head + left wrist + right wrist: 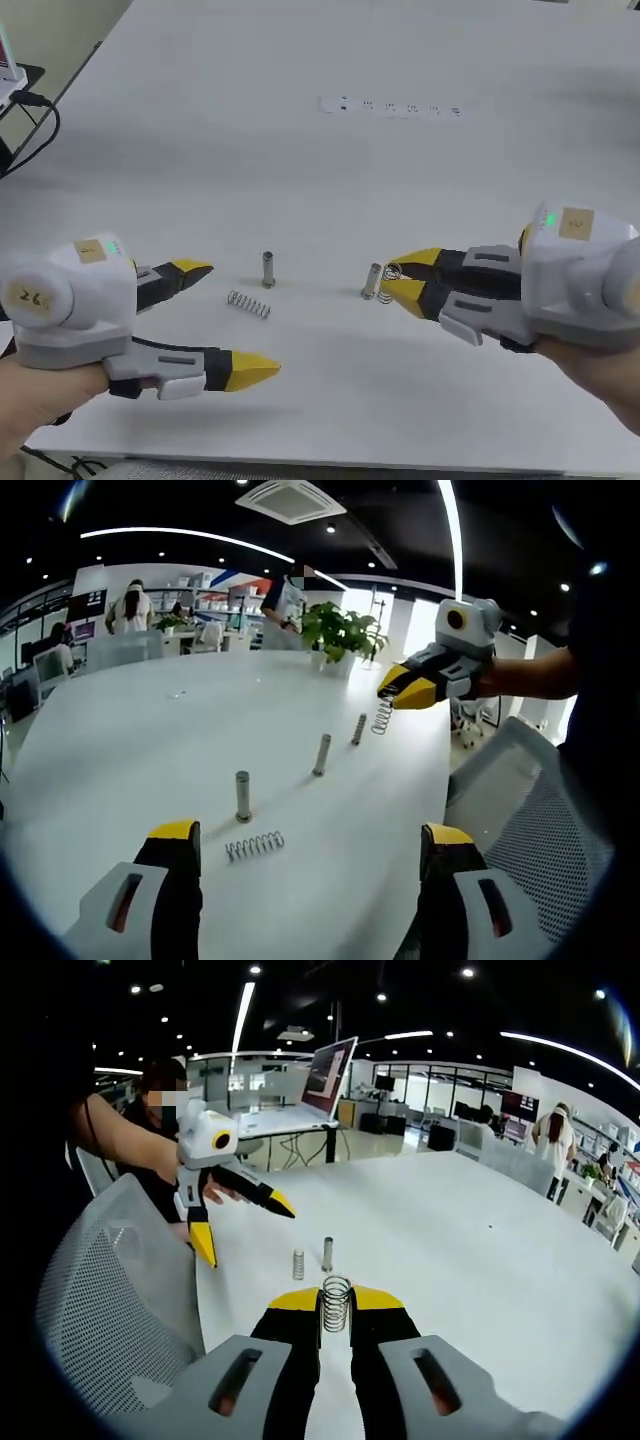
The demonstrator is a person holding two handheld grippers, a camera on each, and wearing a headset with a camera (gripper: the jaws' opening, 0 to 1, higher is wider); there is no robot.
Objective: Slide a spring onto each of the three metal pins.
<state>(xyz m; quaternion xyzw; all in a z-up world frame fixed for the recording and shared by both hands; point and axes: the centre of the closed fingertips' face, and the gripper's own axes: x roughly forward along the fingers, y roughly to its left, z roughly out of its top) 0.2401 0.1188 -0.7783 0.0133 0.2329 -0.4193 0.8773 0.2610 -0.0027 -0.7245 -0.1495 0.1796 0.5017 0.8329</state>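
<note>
- Three pins stand upright in a row on the table (300,150). The near pin (243,795) is closest to the left gripper (225,318). Then comes the middle pin (322,753), and the far pin (359,728) is out by the right gripper (400,279).
- The far pin looks ribbed along its shaft in both gripper views. I judge that a spring already sits on it, but it is small and I can't be sure.
- The near pin and middle pin show smooth, bare metal.
- Right gripper: the jaws are pinched nearly together on the held spring (337,1303). The yellow tips clamp it across its coils. It hangs in the air just beside the far pin, clear of the table.
- Left gripper: the jaws are spread wide with nothing in them, low over the table.
- The loose spring (254,845) lies on its side on the table, just beside the near pin. It sits ahead of the left gripper's gap, and neither jaw touches it.
- Progress, as judged: probably one pin of three is done. The second spring is in hand but not yet on a pin, and the third is not picked up.
- Remaining: thread the held spring over a bare pin, most likely the middle one. Then lift the loose spring and slide it onto the last bare pin.
</note>
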